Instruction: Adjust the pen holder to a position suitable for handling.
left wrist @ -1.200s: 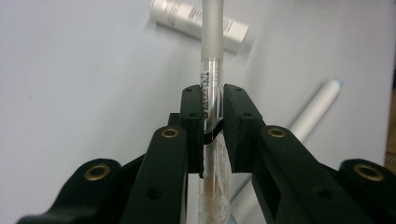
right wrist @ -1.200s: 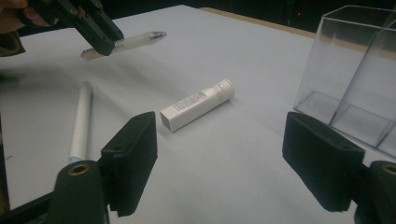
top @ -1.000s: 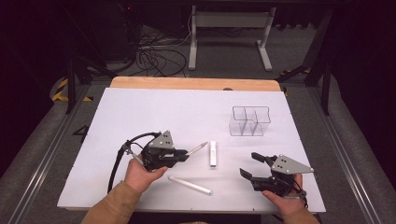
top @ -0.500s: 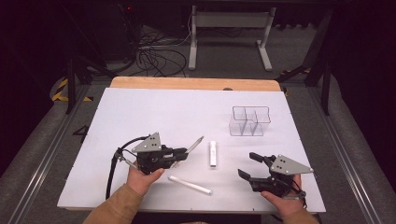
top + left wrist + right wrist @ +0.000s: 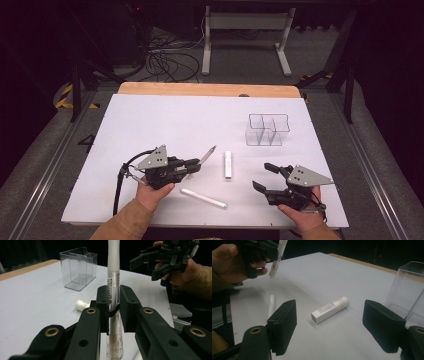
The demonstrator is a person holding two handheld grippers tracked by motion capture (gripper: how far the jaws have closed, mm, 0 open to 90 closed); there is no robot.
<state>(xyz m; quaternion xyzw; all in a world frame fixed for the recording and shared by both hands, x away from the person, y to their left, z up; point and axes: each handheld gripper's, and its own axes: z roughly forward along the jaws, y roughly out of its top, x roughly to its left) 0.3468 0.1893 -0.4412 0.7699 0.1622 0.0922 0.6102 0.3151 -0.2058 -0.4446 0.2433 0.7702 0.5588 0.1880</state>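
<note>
A: Why is the left gripper (image 5: pixel 197 164) clamped on that slim pen-like tube (image 5: pixel 113 287)?

B: To lift it off the table (image 5: pixel 150 120), probably toward the clear organizer (image 5: pixel 267 129) near the far right corner. The right gripper (image 5: pixel 265 177) waits, jaws wide, near the white tube (image 5: pixel 228 164).

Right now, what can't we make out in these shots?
- Print on the pen in the left tool: left gripper view, too small; the pads cover part.
- Pen's lower end: same view, cut off by the bottom edge.
- Label on the tube: right gripper view, too small.
- Organizer: right gripper view, cut by the right edge; its inside is not visible there.
- Stick: near end behind the right tool's pad.
</note>
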